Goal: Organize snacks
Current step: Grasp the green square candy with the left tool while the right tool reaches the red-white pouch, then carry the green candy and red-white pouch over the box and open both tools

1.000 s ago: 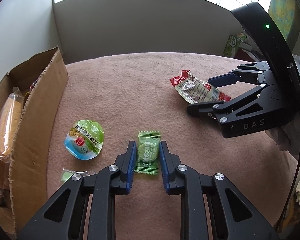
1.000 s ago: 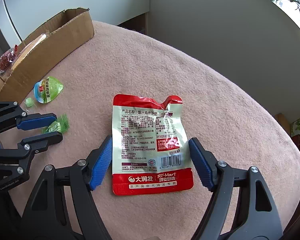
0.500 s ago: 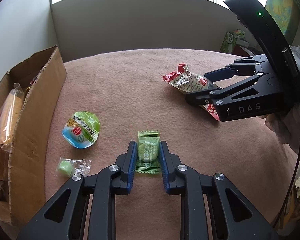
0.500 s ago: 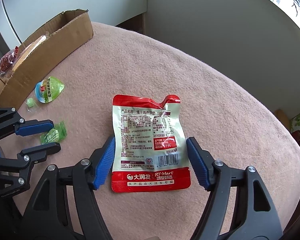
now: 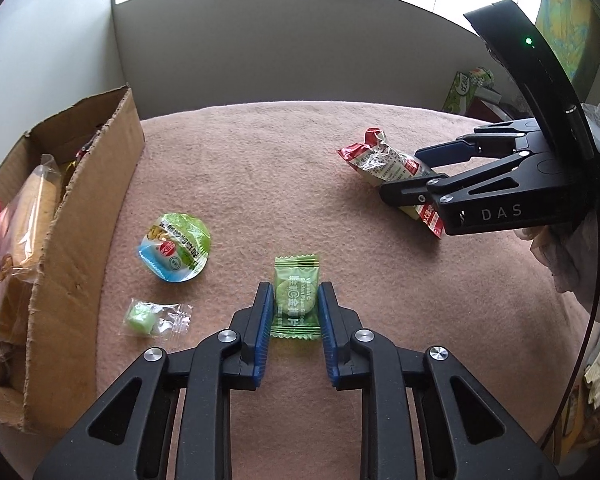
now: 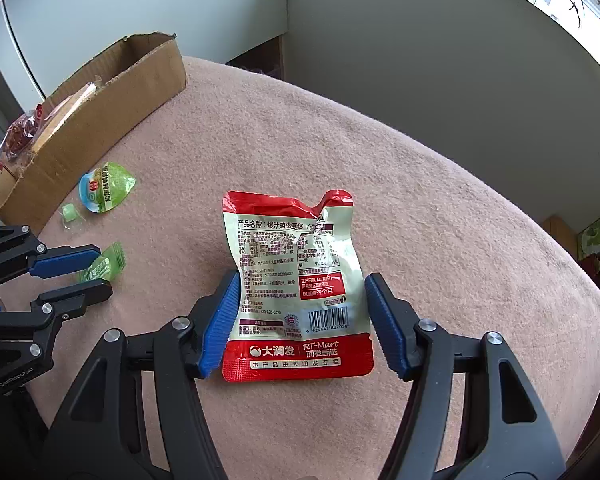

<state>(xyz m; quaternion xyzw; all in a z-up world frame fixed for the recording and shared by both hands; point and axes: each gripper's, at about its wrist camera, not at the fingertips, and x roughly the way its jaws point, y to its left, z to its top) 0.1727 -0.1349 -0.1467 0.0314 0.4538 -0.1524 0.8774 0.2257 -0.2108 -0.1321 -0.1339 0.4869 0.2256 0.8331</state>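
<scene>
My left gripper (image 5: 295, 300) is shut on a green candy packet (image 5: 296, 294) and holds it above the pink tablecloth. It also shows in the right wrist view (image 6: 104, 266). My right gripper (image 6: 302, 292) has closed in on a red and silver snack pouch (image 6: 296, 280); both pads touch its edges and the pouch buckles. The pouch also shows in the left wrist view (image 5: 384, 162). A cardboard box (image 5: 80, 216) with bagged snacks stands at the left. A round green jelly cup (image 5: 174, 246) and a small clear-wrapped green candy (image 5: 152, 318) lie beside the box.
The table (image 5: 260, 184) is covered in pink cloth, with a grey wall behind it. A green carton (image 5: 466, 88) stands off the table's far right. The cardboard box also shows at the left in the right wrist view (image 6: 100, 120).
My right gripper's jaws have narrowed onto the red pouch, which now buckles and sits lifted. My left gripper stays shut on the green packet and has risen a little.
</scene>
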